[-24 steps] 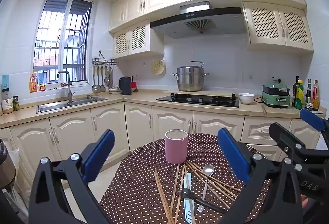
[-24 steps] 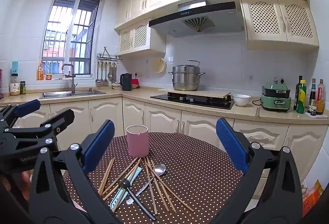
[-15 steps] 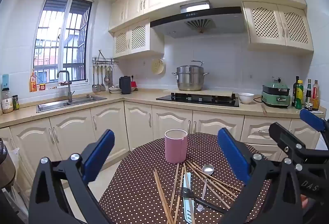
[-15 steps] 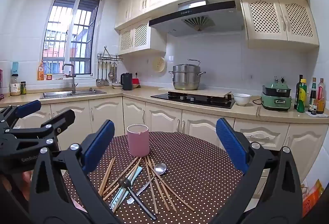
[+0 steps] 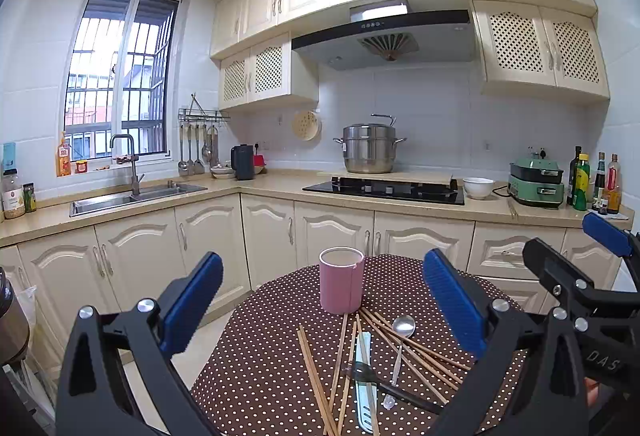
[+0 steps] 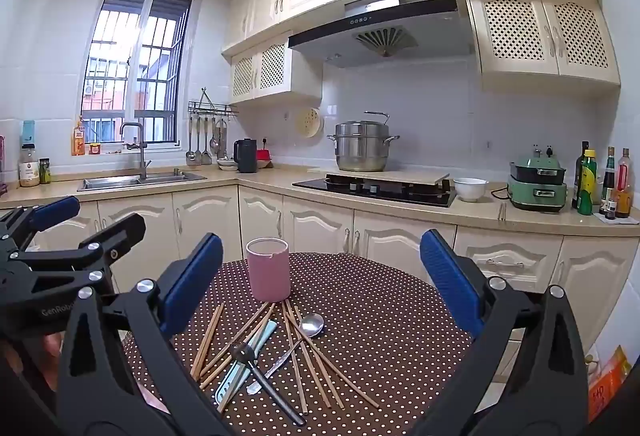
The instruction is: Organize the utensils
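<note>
Fingers [image 5: 192,300] of the left gripper [image 5: 322,302] stand as wide apart as they go, with nothing between them but air above the tabletop [image 5: 264,356]; the fingers [image 6: 448,280] of the right gripper [image 6: 320,282] are spread just as wide and hold nothing either. Both grippers hang side by side over the near edge of a round tabletop in a brown cloth with white dots, and each shows at the edge of the other's view. A pink cup [image 5: 341,280] stands upright toward the far side of the tabletop, its mouth open. Just in front of it, nearer the grippers, lies a loose heap of utensils: wooden chopsticks [image 5: 404,340] fanned and crossing one another, some of their far ends reaching to the cup's base; a metal spoon [image 5: 402,328] lying across them with its bowl toward the cup; a pale blue utensil [image 6: 248,360] with a slotted near end lying flat among them; and a dark-handled utensil [image 6: 264,384] laid on top of the blue one, crossing it at a slant. None of these is touched by either gripper. Behind the tabletop runs a kitchen counter [image 6: 480,211] with a sink [image 5: 132,195], a hob [image 5: 384,191] and a steel pot [image 5: 368,149].
</note>
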Demonstrator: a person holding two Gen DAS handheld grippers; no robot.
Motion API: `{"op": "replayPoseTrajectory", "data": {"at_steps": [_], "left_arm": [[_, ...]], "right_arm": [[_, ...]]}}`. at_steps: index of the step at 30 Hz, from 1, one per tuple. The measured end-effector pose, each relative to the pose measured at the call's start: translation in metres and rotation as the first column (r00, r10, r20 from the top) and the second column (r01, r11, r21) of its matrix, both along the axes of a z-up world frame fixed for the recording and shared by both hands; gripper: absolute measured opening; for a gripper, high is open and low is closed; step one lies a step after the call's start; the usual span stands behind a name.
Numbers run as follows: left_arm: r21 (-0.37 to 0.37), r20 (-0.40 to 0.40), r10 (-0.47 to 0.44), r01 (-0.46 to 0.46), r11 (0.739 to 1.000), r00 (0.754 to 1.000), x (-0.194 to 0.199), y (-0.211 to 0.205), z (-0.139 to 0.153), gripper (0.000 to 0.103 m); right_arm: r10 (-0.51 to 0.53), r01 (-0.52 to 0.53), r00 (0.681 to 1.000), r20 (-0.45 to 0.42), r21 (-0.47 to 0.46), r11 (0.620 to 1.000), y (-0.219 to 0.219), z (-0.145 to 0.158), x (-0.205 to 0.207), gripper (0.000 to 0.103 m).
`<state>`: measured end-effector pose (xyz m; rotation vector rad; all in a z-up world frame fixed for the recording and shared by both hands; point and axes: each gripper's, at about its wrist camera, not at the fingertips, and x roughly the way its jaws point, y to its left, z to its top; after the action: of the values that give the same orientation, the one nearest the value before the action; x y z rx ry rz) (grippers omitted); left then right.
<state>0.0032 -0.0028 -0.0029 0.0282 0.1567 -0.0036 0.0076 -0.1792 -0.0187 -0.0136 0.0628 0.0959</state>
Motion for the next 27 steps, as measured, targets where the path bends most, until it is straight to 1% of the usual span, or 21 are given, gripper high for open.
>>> {"op": "replayPoseTrajectory", "data": {"at_steps": [12, 27], "left_arm": [[0.018, -0.008, 0.011, -0.011, 1.0, 1.0, 0.0019, -0.0001, 0.0005, 0.098], [0.01, -0.01, 0.016, -0.016, 1.0, 1.0, 0.0027, 0.004, -0.0002, 0.098]], "right_arm": [[0.016, -0.016, 1.0, -0.005, 0.031, 0.999, -0.0082, 0.0005, 0.0041, 0.097], [0.024, -0.024, 1.0, -0.009, 0.025, 0.999, -0.0041, 0.0032, 0.0047, 0.097]]}}
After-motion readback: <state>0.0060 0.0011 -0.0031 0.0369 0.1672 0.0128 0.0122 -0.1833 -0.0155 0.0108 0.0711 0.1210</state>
